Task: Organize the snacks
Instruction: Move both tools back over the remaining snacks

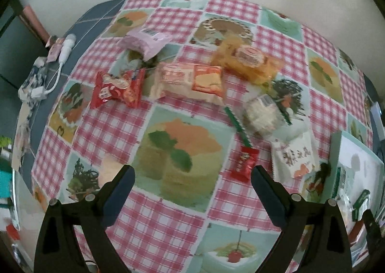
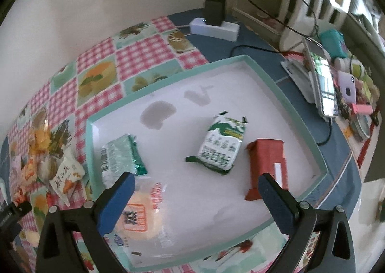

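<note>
Left wrist view looks steeply down past its claw (image 1: 192, 181) at the table (image 1: 168, 224), close above scattered snacks; right wrist view looks steeply down past its claw (image 2: 196, 187) into the tray (image 2: 298, 114), nearer still; both share the tray (image 1: 336, 152) edge and the white orange-printed packet (image 1: 294, 157) (image 2: 68, 176)

Glossy plastic snack wrappers (image 1: 187, 80) lie on a smooth printed tablecloth (image 1: 168, 212); the tray (image 2: 288, 109) looks matt white inside
</note>
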Demonstrator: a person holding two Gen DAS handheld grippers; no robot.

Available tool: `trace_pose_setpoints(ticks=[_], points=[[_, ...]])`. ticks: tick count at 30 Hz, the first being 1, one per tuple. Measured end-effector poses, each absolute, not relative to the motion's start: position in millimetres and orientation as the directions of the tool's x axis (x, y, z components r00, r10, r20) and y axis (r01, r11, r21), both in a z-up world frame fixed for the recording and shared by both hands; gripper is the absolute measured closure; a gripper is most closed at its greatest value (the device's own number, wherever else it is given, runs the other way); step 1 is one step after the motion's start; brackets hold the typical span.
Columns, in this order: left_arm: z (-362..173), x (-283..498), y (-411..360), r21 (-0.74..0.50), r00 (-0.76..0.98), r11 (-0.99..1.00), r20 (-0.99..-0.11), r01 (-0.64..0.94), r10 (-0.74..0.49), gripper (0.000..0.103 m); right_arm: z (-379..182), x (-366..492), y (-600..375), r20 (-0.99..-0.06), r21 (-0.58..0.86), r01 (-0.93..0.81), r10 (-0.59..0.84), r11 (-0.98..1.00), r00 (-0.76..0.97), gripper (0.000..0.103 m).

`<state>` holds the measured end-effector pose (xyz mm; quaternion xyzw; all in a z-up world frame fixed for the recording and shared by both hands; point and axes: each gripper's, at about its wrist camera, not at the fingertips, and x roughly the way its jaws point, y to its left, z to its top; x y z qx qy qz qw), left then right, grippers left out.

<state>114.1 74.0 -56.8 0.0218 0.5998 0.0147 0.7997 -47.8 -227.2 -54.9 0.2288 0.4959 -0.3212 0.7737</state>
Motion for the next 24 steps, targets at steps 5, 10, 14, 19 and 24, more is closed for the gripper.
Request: trace_pose_setpoints(ticks=[5,10,14,19,24], points=[[-59.8,122.1,102.4,0.052,0.270,0.996,-0.961,-0.066,0.068,0.006,-52.5,-30.0,-197.8,-0.911,0.030,0.669,-0.255,0.743,0.324,0.000],[-64.1,126.8,130.5,0.055,0.253,0.991,-0.964,-0.120,0.084,0.006,-50.6,-7.3,-151.6,-0.905,0.002,0.569,-0.241,0.822,0.352,0.000],[-67.3,127.9,150.2,0.065,0.240,0.986,-0.965,-0.155,0.101,0.006,-52.5,9.7,-110.5,-0.905,-0.015,0.479,-0.215,0.878,0.366,0.000],[-69.1,123.2,166.1,0.091,0.234,0.982,-0.964,-0.164,0.129,0.006,-60.7,24.8,-71.8,-0.914,-0.022,0.405,-0.182,0.914,0.362,0.000],[-75.2,121.1,180.7,0.123,0.213,0.978,-0.964,-0.168,0.158,0.006,-69.3,35.2,-48.8,-0.924,0.023,0.372,-0.122,0.928,0.361,0.000]])
